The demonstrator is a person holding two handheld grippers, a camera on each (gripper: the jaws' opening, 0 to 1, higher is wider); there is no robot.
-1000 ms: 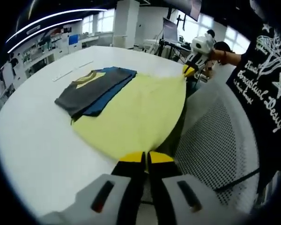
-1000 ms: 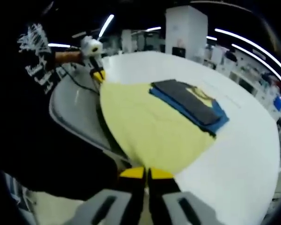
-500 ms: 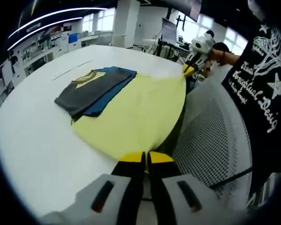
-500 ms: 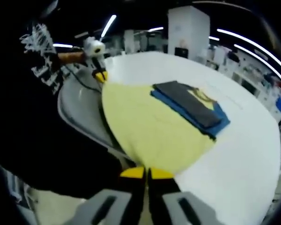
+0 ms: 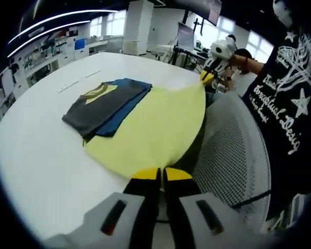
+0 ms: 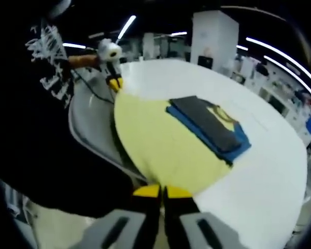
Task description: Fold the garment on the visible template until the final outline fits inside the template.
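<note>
Both tools were clamped shut on the near hem of the yellow garment (image 5: 155, 129): the left tool (image 5: 161, 174) at bottom centre of the left gripper view, the right tool (image 6: 162, 191) at bottom centre of the right gripper view. In each view the other tool appeared at the far corner of the same hem, near the upper edge of the cloth.

The garment lay spread at centre frame, its near part lifted off the tabletop (image 5: 46, 155) and stretched taut between the two tools. A folded dark grey and blue stack (image 5: 106, 101) rested on its far end, left of centre in the left gripper view. I could not make out a template outline under the cloth.

Judgement: the step in hand was carrying the hem forward over the stack. To do it well, keep both corners level and equally tensioned, move them together, and lay the edge down square so no skew crease forms.

The tabletop was white, round and bare apart from a pale strip (image 5: 79, 79) at upper left. A grey mesh chair (image 5: 238, 155) stood at right; a bright lab with ceiling light strips lay behind.
</note>
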